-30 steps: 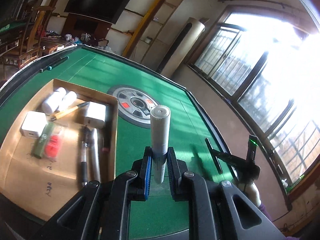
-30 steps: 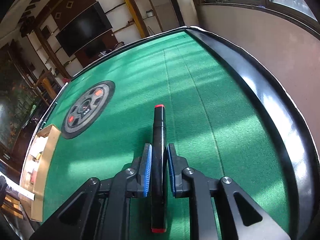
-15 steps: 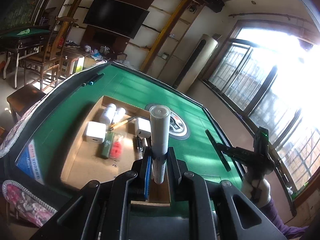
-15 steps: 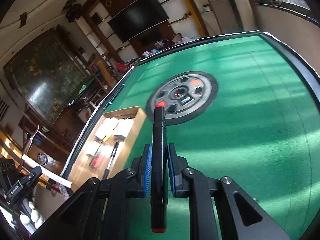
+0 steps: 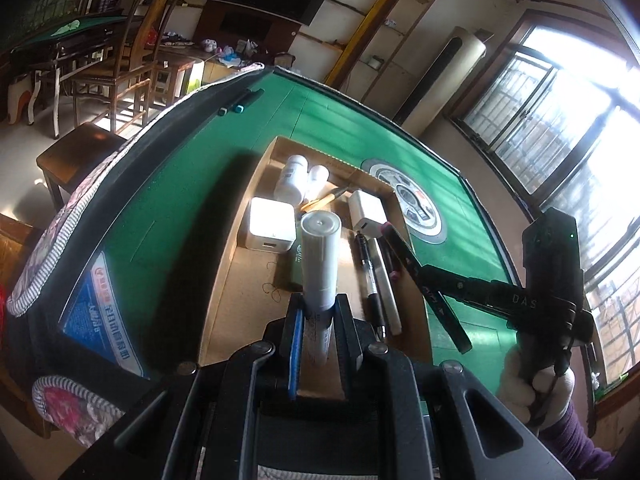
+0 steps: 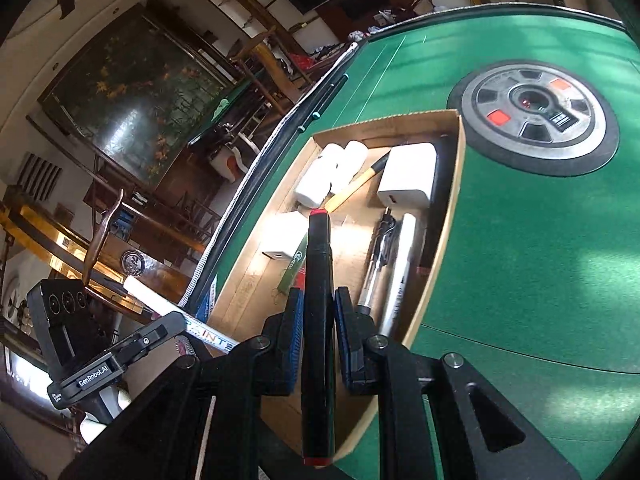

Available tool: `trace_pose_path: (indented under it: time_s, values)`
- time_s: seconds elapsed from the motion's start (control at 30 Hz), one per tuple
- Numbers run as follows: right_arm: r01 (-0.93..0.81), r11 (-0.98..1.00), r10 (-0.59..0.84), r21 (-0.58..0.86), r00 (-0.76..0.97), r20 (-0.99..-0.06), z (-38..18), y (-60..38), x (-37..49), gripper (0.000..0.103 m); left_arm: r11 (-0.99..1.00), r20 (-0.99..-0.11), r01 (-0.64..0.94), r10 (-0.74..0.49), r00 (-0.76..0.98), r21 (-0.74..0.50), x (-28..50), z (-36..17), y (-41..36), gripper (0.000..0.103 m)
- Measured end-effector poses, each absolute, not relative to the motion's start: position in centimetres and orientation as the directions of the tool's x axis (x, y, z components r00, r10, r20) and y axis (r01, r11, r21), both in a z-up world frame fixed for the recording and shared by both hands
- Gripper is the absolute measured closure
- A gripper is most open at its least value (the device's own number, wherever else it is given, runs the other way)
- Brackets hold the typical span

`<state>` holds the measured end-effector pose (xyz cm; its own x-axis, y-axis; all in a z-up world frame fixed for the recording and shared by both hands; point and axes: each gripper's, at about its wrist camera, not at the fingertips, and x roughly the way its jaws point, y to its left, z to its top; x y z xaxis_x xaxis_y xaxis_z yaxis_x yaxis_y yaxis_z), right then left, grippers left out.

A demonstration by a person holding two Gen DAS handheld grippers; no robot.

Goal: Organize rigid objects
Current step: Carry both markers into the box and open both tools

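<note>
The left gripper (image 5: 319, 320) pinches a white marker (image 5: 320, 256). The right gripper (image 6: 318, 316) pinches a black marker (image 6: 317, 320). Both hang over the cardboard box (image 6: 448, 240).

table (image 6: 520, 260) green | box (image 6: 444, 248) brown | marker (image 6: 318, 300) black, red ends | paint pen (image 5: 320, 264) white | chargers (image 6: 408, 180) white | bottles (image 5: 294, 178) white | round plate (image 6: 536, 116) grey, red spots

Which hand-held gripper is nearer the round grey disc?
Right. The right hand-held gripper hovers over the box beside the disc; the left hand-held gripper hangs farther off.
</note>
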<state>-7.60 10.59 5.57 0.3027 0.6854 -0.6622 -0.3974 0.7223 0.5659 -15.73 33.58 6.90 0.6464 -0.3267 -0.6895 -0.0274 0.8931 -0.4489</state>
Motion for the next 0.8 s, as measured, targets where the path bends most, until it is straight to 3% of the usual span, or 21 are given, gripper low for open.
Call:
trace_pose_path:
  time_s: [0.27,0.5,0.57,0.67,0.8]
  values:
    - [-0.299,0.794,0.606,0.530,0.305,-0.735,2.4,13.7,-6.1,0.088,0.908,-0.742,-0.013,-0.334,0.582,-0.419,-10.4,5.3,32.2,0.088]
    - [-0.339,0.840,0.533,0.422,0.375,-0.759,2.9,15.0,-6.9,0.086,0.931,-0.786,-0.048,-0.276,0.553,-0.361,-8.9,3.3,30.9,0.088]
    - [-0.353,0.849,0.517,0.394,0.396,-0.759,3.0,15.1,-7.2,0.081,0.932,-0.793,-0.052,-0.276,0.544,-0.360,-8.9,2.8,30.7,0.088]
    - [-0.357,0.856,0.506,0.374,0.429,-0.748,3.3,14.7,-7.7,0.067,0.940,-0.811,-0.069,-0.250,0.529,-0.335,-9.2,2.4,30.3,0.075]
    - [-0.350,0.863,0.499,0.365,0.478,-0.723,4.1,13.3,-8.4,0.061,0.949,-0.815,-0.089,-0.210,0.540,-0.304,-10.1,2.7,30.2,0.063]
